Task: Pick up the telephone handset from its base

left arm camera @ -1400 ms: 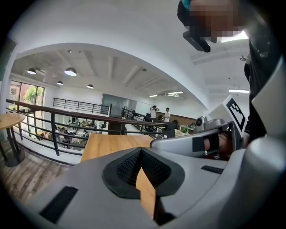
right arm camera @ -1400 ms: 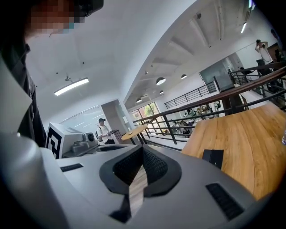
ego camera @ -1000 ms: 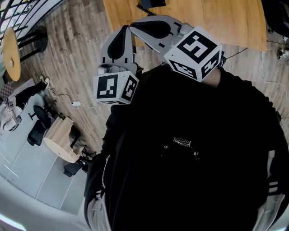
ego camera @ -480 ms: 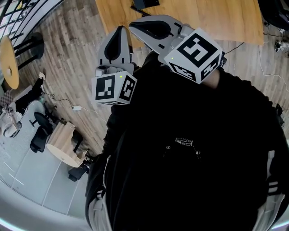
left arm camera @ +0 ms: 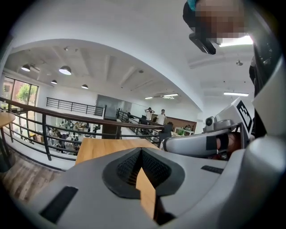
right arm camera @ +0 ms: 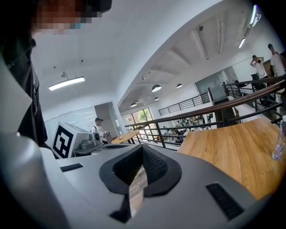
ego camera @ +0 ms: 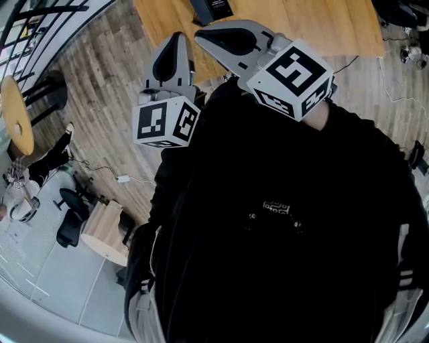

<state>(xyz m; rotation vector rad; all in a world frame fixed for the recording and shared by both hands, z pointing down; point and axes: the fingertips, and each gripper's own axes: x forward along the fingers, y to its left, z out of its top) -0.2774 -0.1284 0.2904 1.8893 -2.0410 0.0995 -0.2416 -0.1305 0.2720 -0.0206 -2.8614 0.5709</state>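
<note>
Against chest [ego camera: 281,201], left gripper [ego camera: 173,47] and right gripper [ego camera: 211,39] stay closed, empty, hardly moved; reach toward table [ego camera: 322,27] for handset not begun.

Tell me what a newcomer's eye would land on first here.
The left gripper and right gripper, grey with bold black-and-white square markers, are held side by side close before the person's black top, which fills most of the head view. Both grippers' jaws are shut with nothing between them. Beyond them is a wooden table with a dark object at the picture's top edge, too cut off to name.
</note>
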